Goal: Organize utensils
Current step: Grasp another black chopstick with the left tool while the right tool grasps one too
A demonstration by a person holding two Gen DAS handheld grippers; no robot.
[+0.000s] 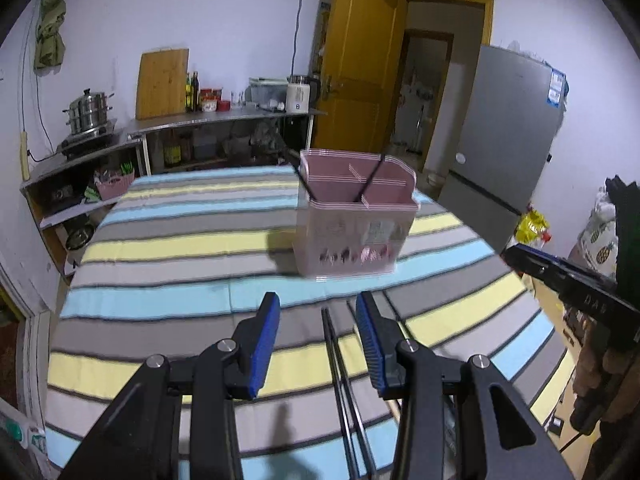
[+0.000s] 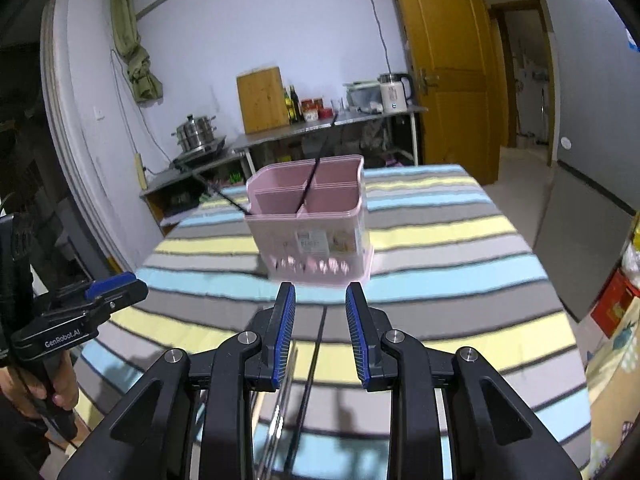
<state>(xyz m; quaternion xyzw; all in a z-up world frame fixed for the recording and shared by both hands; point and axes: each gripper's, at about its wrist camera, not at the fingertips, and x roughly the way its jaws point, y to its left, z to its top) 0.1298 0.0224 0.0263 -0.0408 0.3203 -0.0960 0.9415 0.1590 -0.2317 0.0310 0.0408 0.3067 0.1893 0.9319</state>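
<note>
A striped cloth covers the counter, where a pink utensil holder stands at 12 o'clock with black chopsticks leaning inside. More dark chopsticks lie flat below the left tongs. Both left and right tongs hang apart, holding nothing

Both wrist cameras looked forward and downward along their own blue-padded fingers, from close above the striped counter. Each faced the pink utensil caddy, the left view from its left, the right view nearer. Both shared the caddy and the wooden door behind it.
</note>
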